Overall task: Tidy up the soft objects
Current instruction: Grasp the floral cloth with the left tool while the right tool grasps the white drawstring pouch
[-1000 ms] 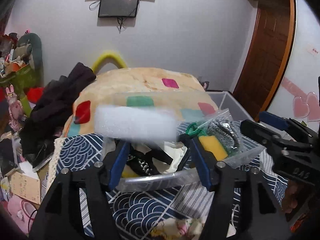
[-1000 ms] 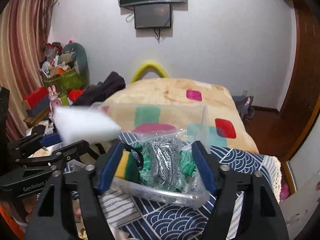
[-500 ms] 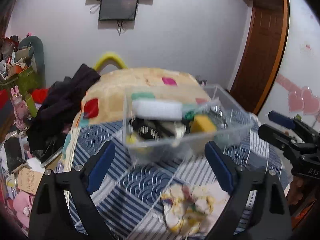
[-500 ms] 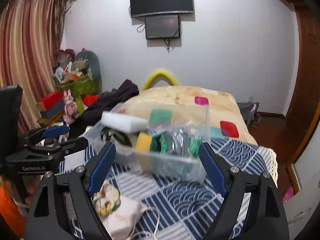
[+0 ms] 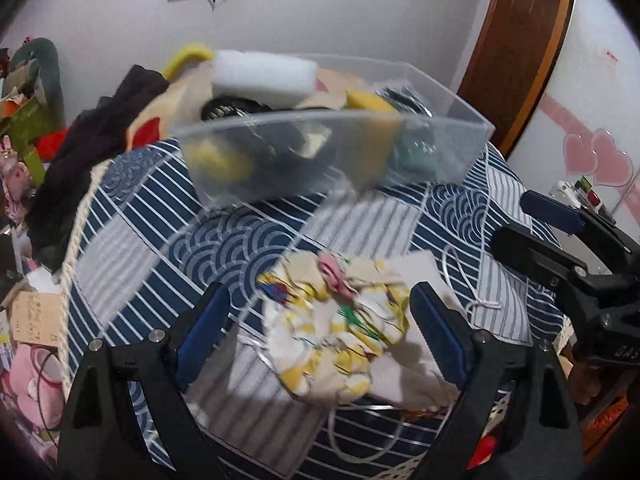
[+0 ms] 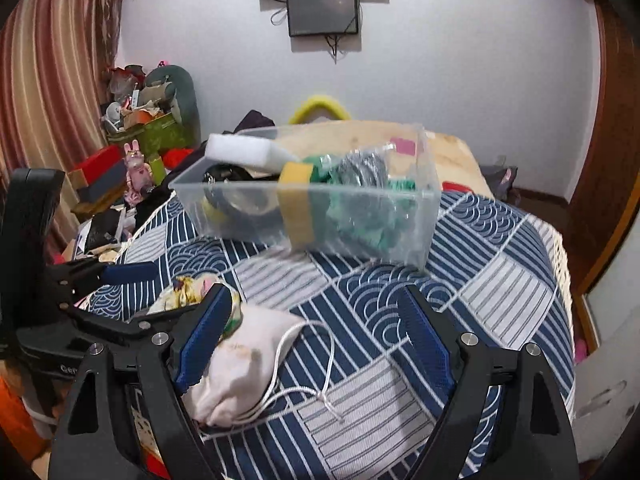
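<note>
A clear plastic bin (image 5: 332, 152) (image 6: 312, 208) sits on the blue patterned bedspread (image 5: 240, 240), holding a white sponge (image 5: 264, 76) (image 6: 244, 152), a yellow sponge (image 6: 296, 208), steel wool (image 6: 364, 172) and green scrubbers. A crumpled patterned cloth (image 5: 336, 320) lies on a white drawstring bag (image 6: 248, 364) near me. My left gripper (image 5: 320, 332) is open with the cloth between its fingers. My right gripper (image 6: 316, 336) is open over the bedspread, the bag beside its left finger. Both are empty.
A beige blanket with coloured squares (image 6: 448, 152) lies behind the bin. Dark clothes (image 5: 100, 136) and cluttered boxes and toys (image 6: 132, 152) fill the left side. A wooden door (image 5: 516, 48) is at the right. The other gripper shows in each view (image 5: 580, 264) (image 6: 80, 288).
Both grippers let go of the bin's rim, opened wide and pulled back toward me. The bin now rests on the bedspread farther away; the cloth and bag came into view.
</note>
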The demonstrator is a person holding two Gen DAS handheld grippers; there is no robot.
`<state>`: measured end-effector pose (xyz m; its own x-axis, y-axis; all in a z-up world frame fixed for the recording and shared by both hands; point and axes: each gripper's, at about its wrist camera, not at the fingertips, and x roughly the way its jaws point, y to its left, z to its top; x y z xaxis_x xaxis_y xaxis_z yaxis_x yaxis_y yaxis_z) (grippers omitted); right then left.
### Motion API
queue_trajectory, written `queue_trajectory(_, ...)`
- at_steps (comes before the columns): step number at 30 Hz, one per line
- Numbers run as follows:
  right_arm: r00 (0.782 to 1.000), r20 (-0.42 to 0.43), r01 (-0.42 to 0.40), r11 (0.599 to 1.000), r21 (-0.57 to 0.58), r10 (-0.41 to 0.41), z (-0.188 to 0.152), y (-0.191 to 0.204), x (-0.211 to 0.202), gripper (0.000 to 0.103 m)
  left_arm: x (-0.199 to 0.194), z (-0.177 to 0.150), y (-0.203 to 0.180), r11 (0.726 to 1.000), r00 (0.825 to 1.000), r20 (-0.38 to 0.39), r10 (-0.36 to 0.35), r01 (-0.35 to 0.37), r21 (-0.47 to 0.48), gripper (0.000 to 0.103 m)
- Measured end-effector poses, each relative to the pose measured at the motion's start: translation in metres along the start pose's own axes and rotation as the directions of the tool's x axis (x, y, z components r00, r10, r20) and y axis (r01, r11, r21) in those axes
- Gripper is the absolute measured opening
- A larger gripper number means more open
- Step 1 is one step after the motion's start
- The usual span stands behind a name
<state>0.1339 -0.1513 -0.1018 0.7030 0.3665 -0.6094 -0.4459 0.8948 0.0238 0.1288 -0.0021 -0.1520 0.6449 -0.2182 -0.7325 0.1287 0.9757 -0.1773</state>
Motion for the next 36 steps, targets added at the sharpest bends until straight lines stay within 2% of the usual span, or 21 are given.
queue_trajectory(5, 1.000, -0.024, -0.004, 1.000, 0.025, 0.005, -0.009, -0.007, 0.001, 0.083, 0.014, -0.007, -0.013, 0.999, 0.999, -0.036, -0.009, 0.011, 0.031, 0.092)
queue_trajectory(8, 0.999, -0.033, -0.009, 0.999, 0.037, 0.011, -0.012, -0.007, 0.001, 0.083, 0.019, -0.011, -0.003, 1.000, 0.999, -0.039, -0.019, 0.018, -0.011, 0.092)
queue_trajectory(9, 0.999, -0.036, -0.009, 0.999, 0.038, 0.011, -0.013, -0.007, 0.001, 0.083, 0.019, -0.012, 0.003, 0.999, 0.999, -0.037, -0.038, 0.036, -0.039, 0.086)
queue_trajectory(10, 0.999, -0.038, -0.010, 0.999, 0.038, 0.012, -0.014, -0.007, 0.000, 0.083, 0.019, -0.014, 0.009, 0.996, 0.998, -0.035, -0.060, 0.057, -0.067, 0.076)
queue_trajectory(12, 0.999, -0.042, -0.016, 0.999, 0.036, 0.018, -0.016, -0.005, 0.000, 0.083, 0.019, -0.015, 0.020, 0.989, 0.993, -0.036, -0.109, 0.105, -0.108, 0.067)
queue_trajectory(13, 0.999, -0.043, -0.018, 0.999, 0.035, 0.020, -0.016, -0.004, 0.000, 0.083, 0.017, -0.016, 0.024, 0.985, 0.992, -0.027, -0.122, 0.118, -0.123, 0.058)
queue_trajectory(16, 0.998, -0.054, -0.031, 0.999, 0.036, 0.033, -0.018, 0.000, 0.003, 0.083, 0.015, -0.018, 0.031, 0.984, 0.993, -0.028, -0.118, 0.113, -0.135, 0.035)
queue_trajectory(18, 0.996, -0.070, -0.055, 0.998, 0.039, 0.058, -0.020, 0.003, 0.006, 0.083, 0.013, -0.020, 0.033, 0.985, 0.994, -0.020, -0.108, 0.104, -0.139, 0.030)
queue_trajectory(24, 0.988, -0.118, -0.096, 0.995, 0.006, 0.096, -0.027, 0.024, 0.017, 0.083, -0.004, -0.022, 0.034, 0.994, 0.999, 0.034, 0.019, -0.016, -0.113, 0.024)
queue_trajectory(30, 0.974, -0.187, -0.131, 0.991, -0.003, 0.128, -0.036, 0.039, 0.034, 0.084, -0.018, -0.022, 0.044, 0.991, 0.995, 0.067, 0.072, -0.064, -0.118, 0.024)
queue_trajectory(33, 0.960, -0.238, -0.153, 0.988, -0.011, 0.146, -0.041, 0.044, 0.043, 0.086, -0.018, -0.023, 0.046, 0.990, 0.995, 0.062, 0.073, -0.065, -0.122, 0.024)
queue_trajectory(35, 0.965, -0.236, -0.132, 0.989, -0.067, 0.113, -0.043, 0.051, 0.044, 0.086, -0.017, -0.023, 0.047, 0.990, 0.996, 0.056, 0.076, -0.069, -0.122, 0.024)
queue_trajectory(36, 0.967, -0.236, -0.120, 0.989, -0.089, 0.096, -0.044, 0.054, 0.044, 0.080, -0.016, -0.024, 0.047, 0.990, 0.996, 0.053, 0.078, -0.071, -0.121, 0.024)
